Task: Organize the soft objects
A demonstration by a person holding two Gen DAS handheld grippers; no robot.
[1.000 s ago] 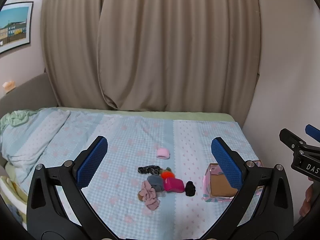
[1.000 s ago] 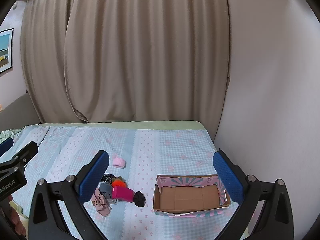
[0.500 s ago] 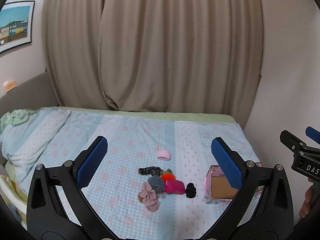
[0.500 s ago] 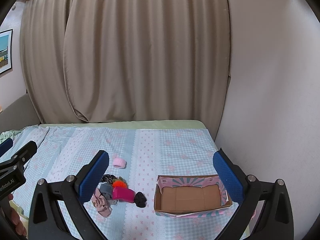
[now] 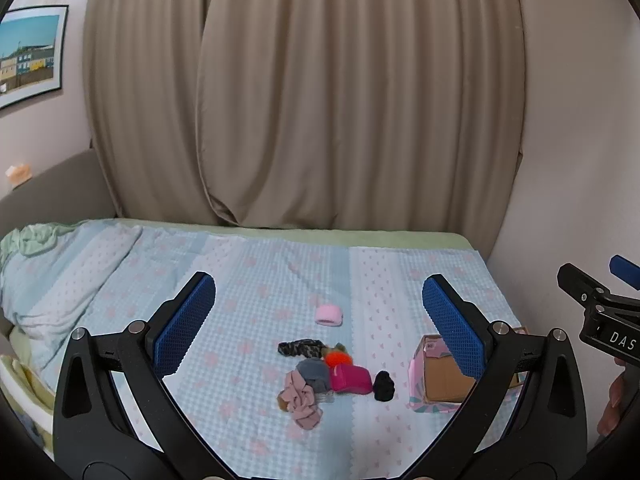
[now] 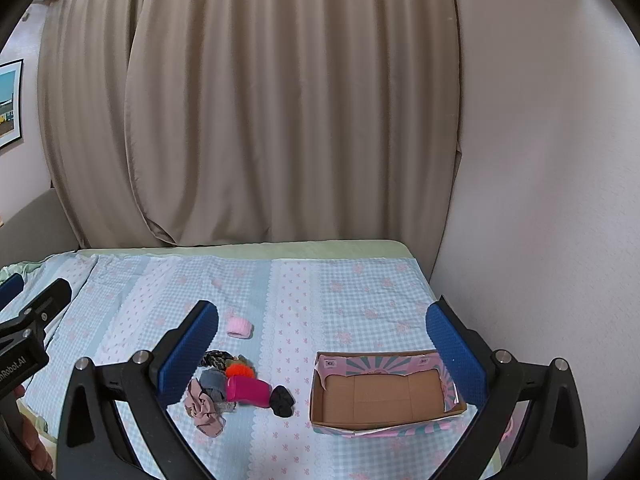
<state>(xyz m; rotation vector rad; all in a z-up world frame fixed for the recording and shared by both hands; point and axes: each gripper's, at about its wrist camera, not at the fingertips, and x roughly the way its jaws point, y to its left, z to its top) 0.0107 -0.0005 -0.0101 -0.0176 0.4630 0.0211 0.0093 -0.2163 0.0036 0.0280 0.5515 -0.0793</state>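
A small pile of soft items lies on the bed: a dusty pink scrunchie [image 5: 300,398], a grey piece [image 5: 314,372], a magenta roll [image 5: 352,378], an orange puff [image 5: 336,359], a black ball [image 5: 384,386] and a dark patterned band [image 5: 300,347]. A pale pink roll [image 5: 329,315] lies apart, farther back. An open cardboard box [image 6: 384,396] with pink trim stands right of the pile and is empty. My left gripper [image 5: 318,324] and right gripper [image 6: 322,344] are both open, empty, held above the bed short of the items.
The bed has a light blue checked cover [image 6: 340,292]. A rumpled blanket [image 5: 52,276] lies at the left. Beige curtains [image 5: 320,100] hang behind the bed and a plain wall [image 6: 540,200] borders its right side. A framed picture [image 5: 30,52] hangs at the left.
Both views have shifted very slightly; the pile and box sit a touch lower in the frames. Nothing was grasped or moved on the bed.
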